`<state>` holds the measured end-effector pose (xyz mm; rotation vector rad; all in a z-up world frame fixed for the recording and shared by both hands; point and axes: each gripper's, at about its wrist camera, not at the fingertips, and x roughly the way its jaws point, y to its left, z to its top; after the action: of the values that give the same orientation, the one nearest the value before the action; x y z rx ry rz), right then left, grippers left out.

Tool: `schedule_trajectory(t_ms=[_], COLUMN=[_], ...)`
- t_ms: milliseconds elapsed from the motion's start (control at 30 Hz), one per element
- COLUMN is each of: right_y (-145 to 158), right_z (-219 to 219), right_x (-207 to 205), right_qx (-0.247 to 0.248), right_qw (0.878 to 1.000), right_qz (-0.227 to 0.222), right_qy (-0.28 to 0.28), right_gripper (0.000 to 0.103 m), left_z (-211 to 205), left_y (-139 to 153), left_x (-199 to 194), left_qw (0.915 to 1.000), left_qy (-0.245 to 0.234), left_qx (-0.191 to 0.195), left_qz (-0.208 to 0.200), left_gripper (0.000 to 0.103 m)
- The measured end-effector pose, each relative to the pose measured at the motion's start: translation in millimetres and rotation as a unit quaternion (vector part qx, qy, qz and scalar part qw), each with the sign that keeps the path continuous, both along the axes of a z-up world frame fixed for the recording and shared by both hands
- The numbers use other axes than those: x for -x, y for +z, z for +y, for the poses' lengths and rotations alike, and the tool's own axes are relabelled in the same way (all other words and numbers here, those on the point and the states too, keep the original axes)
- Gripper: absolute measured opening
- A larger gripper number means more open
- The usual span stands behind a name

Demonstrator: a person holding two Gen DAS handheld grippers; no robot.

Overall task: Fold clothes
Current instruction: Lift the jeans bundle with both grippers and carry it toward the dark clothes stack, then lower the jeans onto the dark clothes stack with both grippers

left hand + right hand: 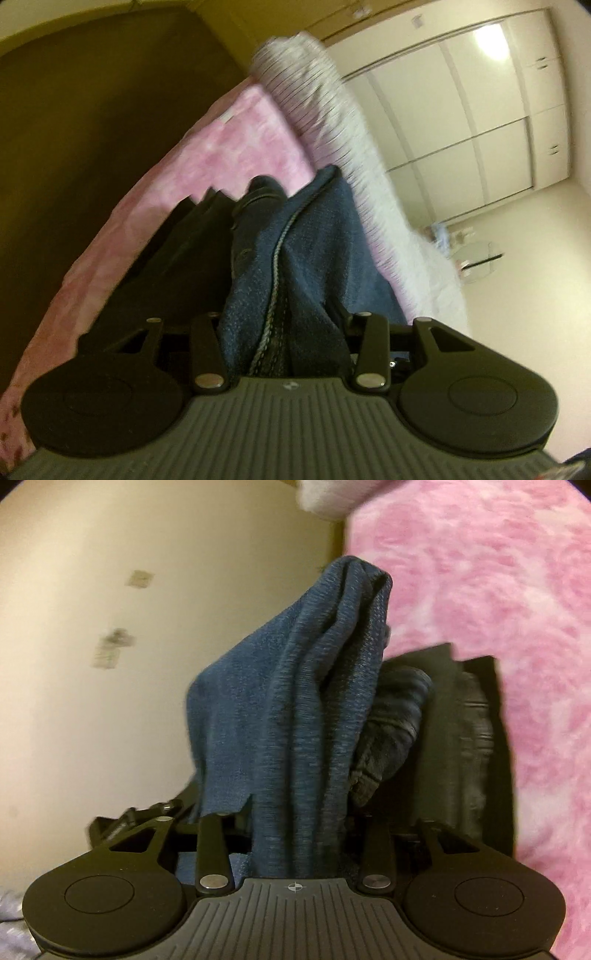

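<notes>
A blue knit garment (317, 236) with a stitched seam runs from my left gripper (284, 332) out over the pink bed cover. The left jaws are shut on its bunched cloth. In the right wrist view the same blue garment (291, 709) hangs in folds, bunched and lifted, with my right gripper (295, 823) shut on it. The fingertips of both grippers are hidden under the fabric. A dark, black garment (461, 738) lies flat on the bed just behind the blue one, also seen as the black garment (177, 251) in the left wrist view.
A pink fluffy bed cover (480, 572) spreads under everything. A white striped blanket (317, 99) lies along the bed's far edge. Cream wardrobe doors (461, 110) stand beyond. A dark headboard (92, 110) rises at left. A pale wall (110, 664) is beside the bed.
</notes>
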<state>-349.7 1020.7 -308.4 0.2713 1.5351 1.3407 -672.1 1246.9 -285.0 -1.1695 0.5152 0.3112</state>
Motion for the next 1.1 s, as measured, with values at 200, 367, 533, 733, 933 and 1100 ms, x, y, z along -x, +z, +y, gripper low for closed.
schedule_trajectory(t_ms=[200, 367, 533, 733, 933, 1100], right_y=[-8.4, 38.1, 94.6, 122.1, 66.3, 65.5], right_z=[-7.1, -31.2, -70.7, -54.5, -46.3, -43.9], right_x=[3.1, 1.3, 7.3, 66.9, 65.0, 57.1], right_qx=[0.018, 0.041, 0.031, -0.049, -0.008, -0.005], right_qw=[0.999, 0.993, 0.969, 0.92, 0.915, 0.92], right_qz=[-0.027, -0.107, -0.242, -0.386, -0.392, -0.381], right_qy=[-0.01, 0.003, -0.043, 0.033, 0.092, 0.097], right_gripper=[0.054, 0.056, 0.055, 0.051, 0.0, 0.0], left_z=[11.9, 13.4, -17.0, -80.3, -67.5, -59.4], left_y=[-8.0, 23.7, 84.5, 94.9, 49.0, 72.3], left_x=[0.5, 22.8, 25.3, -39.8, -35.9, 2.8], left_qw=[0.9999, 0.9974, 0.9797, 0.956, 0.9505, 0.9513], left_qy=[-0.013, 0.032, 0.039, -0.102, -0.096, -0.055], left_qx=[0.001, -0.04, -0.157, -0.249, -0.249, -0.243], left_qz=[0.007, 0.051, 0.119, 0.117, 0.16, 0.181], left_gripper=[0.04, 0.036, 0.033, 0.022, 0.003, 0.003])
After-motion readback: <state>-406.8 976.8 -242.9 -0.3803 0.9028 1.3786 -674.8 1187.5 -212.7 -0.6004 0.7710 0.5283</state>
